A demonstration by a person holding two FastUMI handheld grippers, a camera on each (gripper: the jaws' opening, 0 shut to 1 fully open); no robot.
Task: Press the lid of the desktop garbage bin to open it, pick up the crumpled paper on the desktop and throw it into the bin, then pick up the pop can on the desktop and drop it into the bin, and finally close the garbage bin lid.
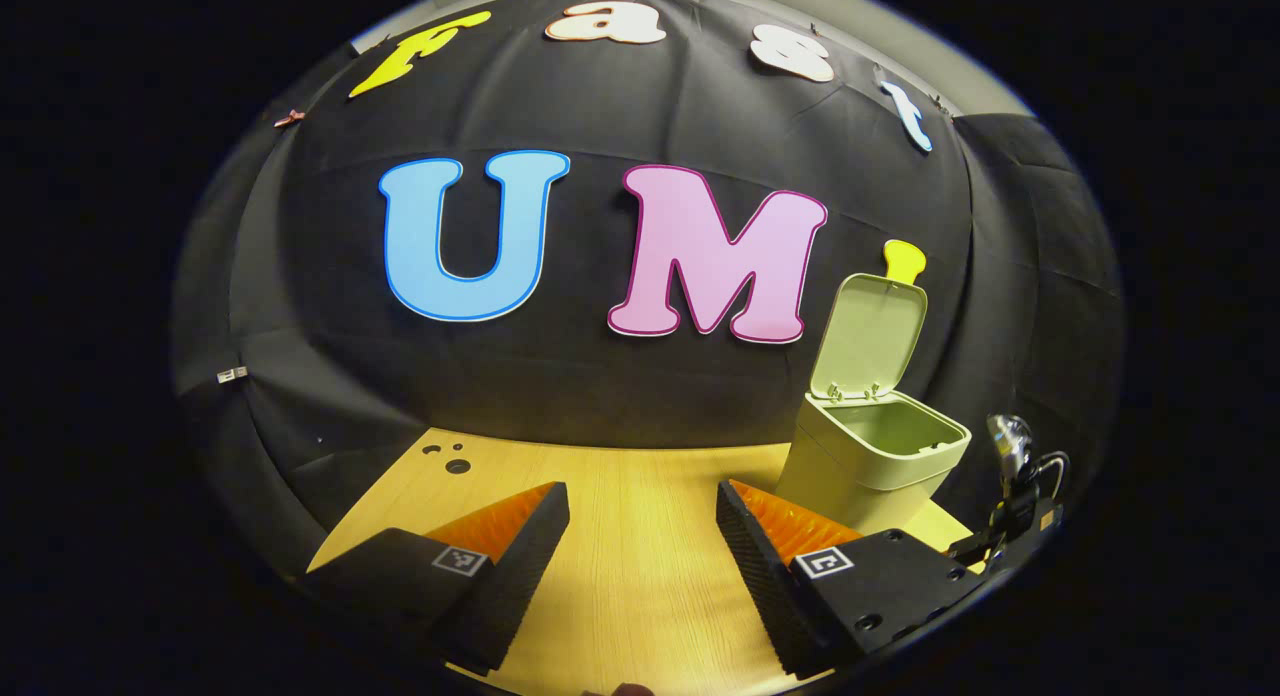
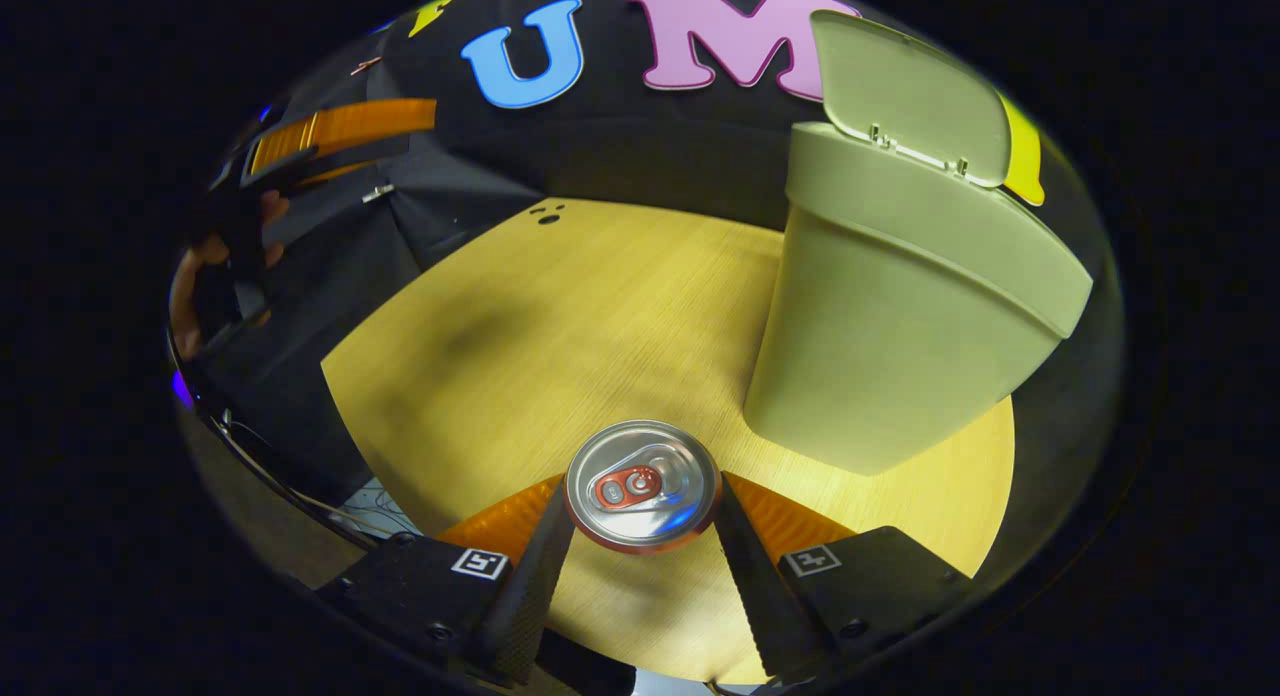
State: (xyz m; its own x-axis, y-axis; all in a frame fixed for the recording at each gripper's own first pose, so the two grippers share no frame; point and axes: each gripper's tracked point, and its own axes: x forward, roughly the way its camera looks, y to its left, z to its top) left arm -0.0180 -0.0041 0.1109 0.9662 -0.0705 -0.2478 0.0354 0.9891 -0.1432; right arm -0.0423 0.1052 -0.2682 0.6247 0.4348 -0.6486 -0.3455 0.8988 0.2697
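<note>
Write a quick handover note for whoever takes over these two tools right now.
Right tool: shut on the pop can, held upright above the wooden desktop, left of the garbage bin.
Left tool: open, empty, held over the desktop.
Bin lid is up, so the bin is open. The crumpled paper is not on the visible desktop; I cannot see deep enough into the bin to confirm it landed there.
Left to do: carry the can over the opening, drop it in, close the lid.
</note>
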